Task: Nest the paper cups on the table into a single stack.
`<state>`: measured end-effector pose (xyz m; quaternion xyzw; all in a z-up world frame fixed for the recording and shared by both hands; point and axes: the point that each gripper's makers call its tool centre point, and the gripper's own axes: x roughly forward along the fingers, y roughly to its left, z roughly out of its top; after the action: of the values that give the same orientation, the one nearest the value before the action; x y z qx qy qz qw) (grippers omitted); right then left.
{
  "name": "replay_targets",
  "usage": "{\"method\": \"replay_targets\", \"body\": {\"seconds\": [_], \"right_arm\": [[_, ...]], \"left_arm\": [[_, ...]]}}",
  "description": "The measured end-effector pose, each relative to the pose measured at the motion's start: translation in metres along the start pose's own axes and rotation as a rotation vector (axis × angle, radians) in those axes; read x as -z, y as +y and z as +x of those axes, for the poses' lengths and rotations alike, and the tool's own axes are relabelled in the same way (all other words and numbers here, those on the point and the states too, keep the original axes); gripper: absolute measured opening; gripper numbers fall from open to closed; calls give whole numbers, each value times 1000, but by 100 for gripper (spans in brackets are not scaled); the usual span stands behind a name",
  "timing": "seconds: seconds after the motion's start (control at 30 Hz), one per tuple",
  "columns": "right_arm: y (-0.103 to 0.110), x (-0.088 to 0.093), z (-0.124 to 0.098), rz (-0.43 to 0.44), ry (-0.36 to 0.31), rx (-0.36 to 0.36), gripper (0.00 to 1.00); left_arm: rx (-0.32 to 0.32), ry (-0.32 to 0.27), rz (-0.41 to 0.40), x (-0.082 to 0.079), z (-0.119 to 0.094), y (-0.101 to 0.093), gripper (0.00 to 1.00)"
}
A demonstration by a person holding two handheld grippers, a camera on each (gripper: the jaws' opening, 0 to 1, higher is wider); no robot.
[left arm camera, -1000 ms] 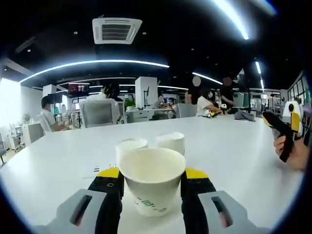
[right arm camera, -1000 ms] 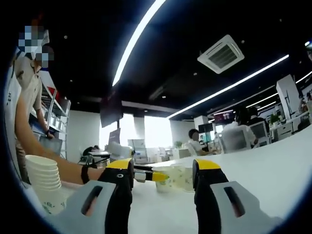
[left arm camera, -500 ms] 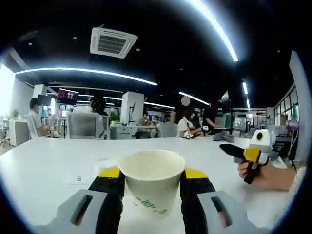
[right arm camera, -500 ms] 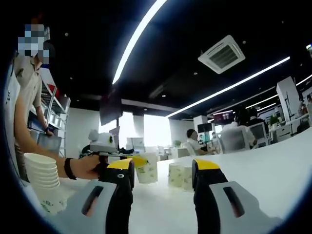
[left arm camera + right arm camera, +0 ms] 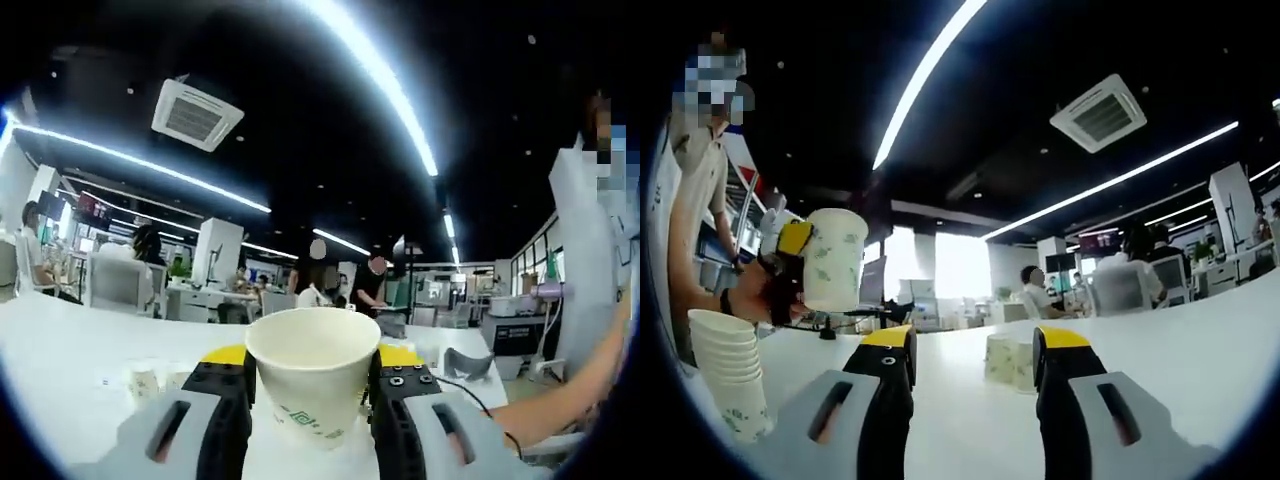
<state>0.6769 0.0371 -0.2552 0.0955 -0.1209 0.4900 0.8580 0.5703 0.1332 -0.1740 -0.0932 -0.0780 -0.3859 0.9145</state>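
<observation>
The left gripper [image 5: 312,372] squeezes a paper cup [image 5: 313,372] between its jaws, up in the air. The right gripper view shows this cup beside a stack of cups [image 5: 730,372] on the white table [image 5: 1180,340]. The right gripper [image 5: 972,352] is open, holding nothing. Two more cups [image 5: 1008,362] stand between its jaws, farther off. Their green print is too blurry to read.
</observation>
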Motion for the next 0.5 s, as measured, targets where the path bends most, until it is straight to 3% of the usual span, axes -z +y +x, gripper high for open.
{"method": "replay_targets", "body": {"seconds": [0.3, 0.37, 0.5], "right_arm": [[-3, -1, -1, 2, -3, 9, 49], [-5, -2, -1, 11, -9, 16, 49], [-8, -4, -2, 22, -22, 24, 49]], "left_arm": [[96, -16, -19, -3, -18, -53, 48], [122, -9, -35, 5, -22, -71, 48], [138, 13, -44, 18, -27, -78, 48]]}}
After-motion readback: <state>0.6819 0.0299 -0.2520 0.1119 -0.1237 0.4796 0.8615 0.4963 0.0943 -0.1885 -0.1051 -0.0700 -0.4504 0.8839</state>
